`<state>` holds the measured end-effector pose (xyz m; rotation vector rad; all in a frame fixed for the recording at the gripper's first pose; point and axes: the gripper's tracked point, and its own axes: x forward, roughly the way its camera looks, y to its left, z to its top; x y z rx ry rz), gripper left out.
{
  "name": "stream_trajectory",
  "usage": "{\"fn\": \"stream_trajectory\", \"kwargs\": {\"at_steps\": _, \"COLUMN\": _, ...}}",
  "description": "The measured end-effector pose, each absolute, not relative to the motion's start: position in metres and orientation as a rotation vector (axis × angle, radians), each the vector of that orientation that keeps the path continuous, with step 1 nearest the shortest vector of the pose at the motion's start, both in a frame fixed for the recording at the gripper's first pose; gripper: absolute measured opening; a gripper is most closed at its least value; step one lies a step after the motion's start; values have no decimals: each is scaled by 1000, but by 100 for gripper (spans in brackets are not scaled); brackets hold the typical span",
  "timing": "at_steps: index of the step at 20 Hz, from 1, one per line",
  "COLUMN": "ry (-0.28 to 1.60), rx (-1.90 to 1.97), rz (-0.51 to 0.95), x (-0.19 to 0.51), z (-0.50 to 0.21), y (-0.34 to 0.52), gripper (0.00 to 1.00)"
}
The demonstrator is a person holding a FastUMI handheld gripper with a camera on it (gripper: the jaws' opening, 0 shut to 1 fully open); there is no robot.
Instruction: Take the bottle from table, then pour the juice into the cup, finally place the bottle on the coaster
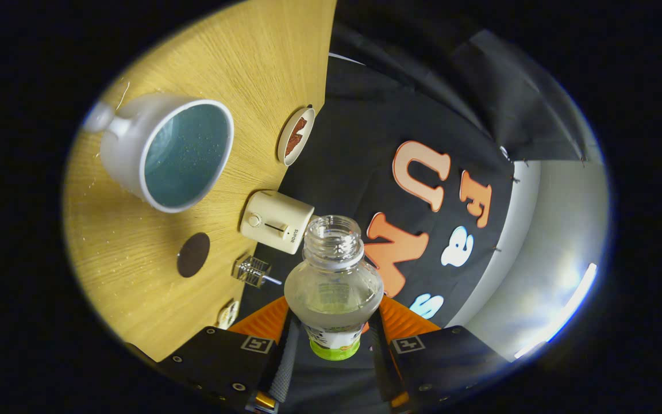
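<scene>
We see the clear plastic bottle (pixel 334 282), uncapped with a ribbed neck, clamped between the fingers of our gripper (pixel 334 333), which press its label from both sides. It is lifted off the wood-grain tabletop (pixel 135 287) and tilted. To its left sits the round dark coaster (pixel 193 255), and farther off the wide white cup (pixel 167 152) with a speckled blue inside. A cream boxy appliance (pixel 276 221) and a small plate (pixel 296 136) crowd the tabletop's edge.

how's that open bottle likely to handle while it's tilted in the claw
The bottle looks like thin clear plastic, so probably light and squeezable. Its cap is off, so it can spill. Both fingers of the claw press its rounded sides, which might slip.
</scene>
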<state>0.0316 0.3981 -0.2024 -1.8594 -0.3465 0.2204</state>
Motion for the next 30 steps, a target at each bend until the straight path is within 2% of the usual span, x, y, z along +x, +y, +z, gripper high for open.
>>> {"fn": "stream_trajectory", "kwargs": {"at_steps": 10, "ry": -89, "rx": -1465, "rz": 277, "x": 46, "z": -218, "y": 372, "gripper": 60}}
{"fn": "stream_trajectory", "kwargs": {"at_steps": 15, "ry": -93, "rx": -1271, "rz": 246, "x": 62, "z": -195, "y": 369, "gripper": 60}}
{"fn": "stream_trajectory", "kwargs": {"at_steps": 22, "ry": 8, "rx": -1006, "rz": 223, "x": 105, "z": -201, "y": 357, "gripper": 61}}
{"fn": "stream_trajectory", "kwargs": {"at_steps": 30, "ry": 182, "rx": -640, "rz": 221, "x": 159, "z": -251, "y": 348, "gripper": 60}}
